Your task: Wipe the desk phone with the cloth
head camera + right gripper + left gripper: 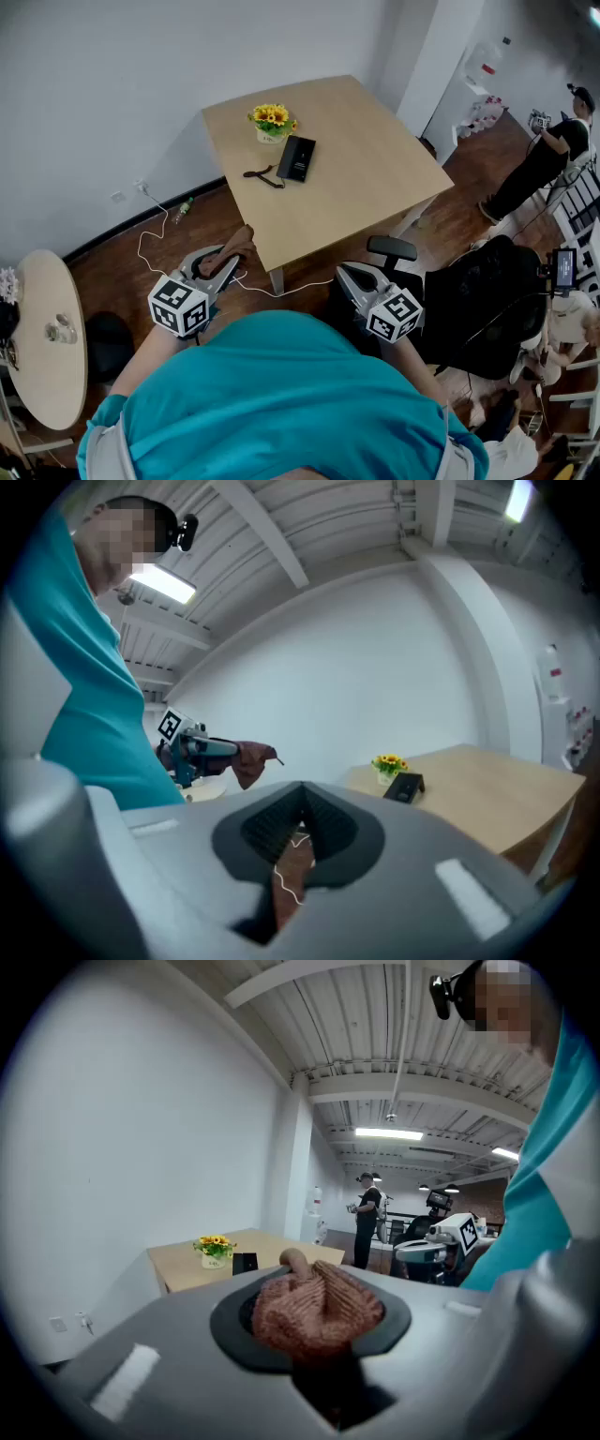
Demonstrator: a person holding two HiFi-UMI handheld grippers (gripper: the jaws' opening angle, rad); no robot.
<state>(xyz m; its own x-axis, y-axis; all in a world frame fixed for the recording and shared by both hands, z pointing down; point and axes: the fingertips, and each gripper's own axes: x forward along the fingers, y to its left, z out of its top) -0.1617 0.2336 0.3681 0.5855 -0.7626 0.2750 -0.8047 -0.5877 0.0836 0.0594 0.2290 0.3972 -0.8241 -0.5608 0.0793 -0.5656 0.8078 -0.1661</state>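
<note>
well ahead on the worktop (pixel 375 178) lies the desk phone (pixel 296 157). left tongs (pixel 225 265) clamp the cloth (pixel 236 244); right tongs (pixel 345 273) closed, empty.

The desk phone (pixel 296 157) is too small to show its keys. The cloth (pixel 314 1302) is bunched inside the left gripper (pixel 225 262), its lower part hidden. The round side table (pixel 37 309) is cut by the left edge.

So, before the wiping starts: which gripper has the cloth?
The left gripper: the brown cloth is clamped in its fingers. The right gripper has nothing between its fingers.
</note>
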